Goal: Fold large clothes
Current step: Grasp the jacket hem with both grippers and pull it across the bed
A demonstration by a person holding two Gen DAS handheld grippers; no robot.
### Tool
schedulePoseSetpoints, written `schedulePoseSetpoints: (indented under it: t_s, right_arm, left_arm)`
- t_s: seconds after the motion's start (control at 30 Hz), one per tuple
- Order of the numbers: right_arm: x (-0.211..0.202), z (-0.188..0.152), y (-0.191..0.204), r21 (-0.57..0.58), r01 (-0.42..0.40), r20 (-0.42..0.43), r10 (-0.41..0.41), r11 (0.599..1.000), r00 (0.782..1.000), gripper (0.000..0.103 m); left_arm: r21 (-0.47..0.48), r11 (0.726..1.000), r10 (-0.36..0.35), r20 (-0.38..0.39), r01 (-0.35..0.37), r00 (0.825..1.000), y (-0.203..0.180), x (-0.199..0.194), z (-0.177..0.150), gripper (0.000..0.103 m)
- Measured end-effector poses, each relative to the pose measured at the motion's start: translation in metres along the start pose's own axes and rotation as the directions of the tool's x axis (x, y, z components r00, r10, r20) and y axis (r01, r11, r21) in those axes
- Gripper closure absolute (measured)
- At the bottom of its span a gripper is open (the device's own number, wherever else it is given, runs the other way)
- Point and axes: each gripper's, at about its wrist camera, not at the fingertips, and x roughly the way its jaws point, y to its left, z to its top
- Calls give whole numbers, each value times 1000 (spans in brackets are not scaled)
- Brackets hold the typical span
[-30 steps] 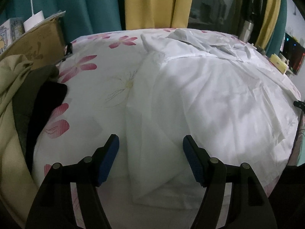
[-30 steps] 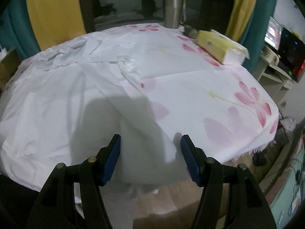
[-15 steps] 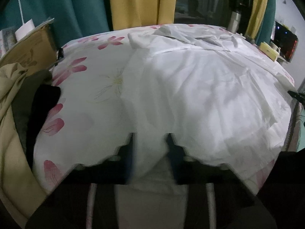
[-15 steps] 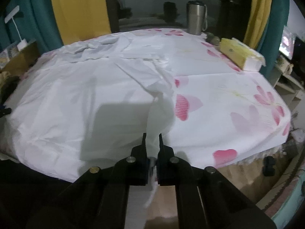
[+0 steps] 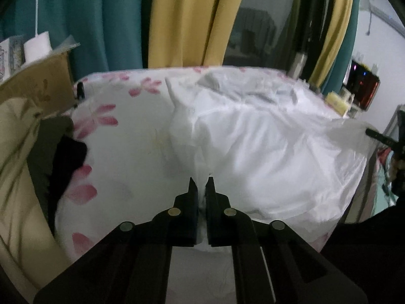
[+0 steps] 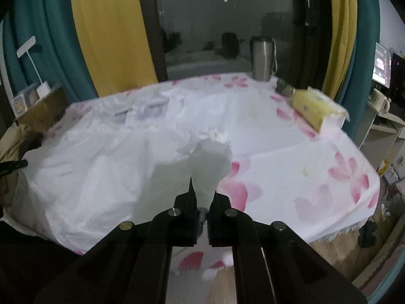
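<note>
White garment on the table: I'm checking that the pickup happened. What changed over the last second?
Both grippers, open a second ago, have closed on the near edge of the white garment: left gripper, right gripper. That edge has lifted off the floral tablecloth. The tissue box and steel mug stayed put.

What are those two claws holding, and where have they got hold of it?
Both grip the white garment by its near edge: the left claw pinches a bunch of cloth at one side, the right claw at the other, both lifted off the flowered tablecloth.

white garment, near edge pinched up
</note>
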Motion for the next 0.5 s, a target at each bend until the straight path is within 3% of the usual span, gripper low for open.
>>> schedulePoseSetpoints:
  t_s: [0.3,0.5]
  right_arm:
    - [-4,31,0,-13,7,58,-6,1000,998,98]
    - [-1,51,0,-29,15,83,-13,999,996,98]
  left_arm:
    - [-33,999,0,97,3,995,15,-12,29,98]
    - [-31,1000,3,123,1,992,20,-9,48,98]
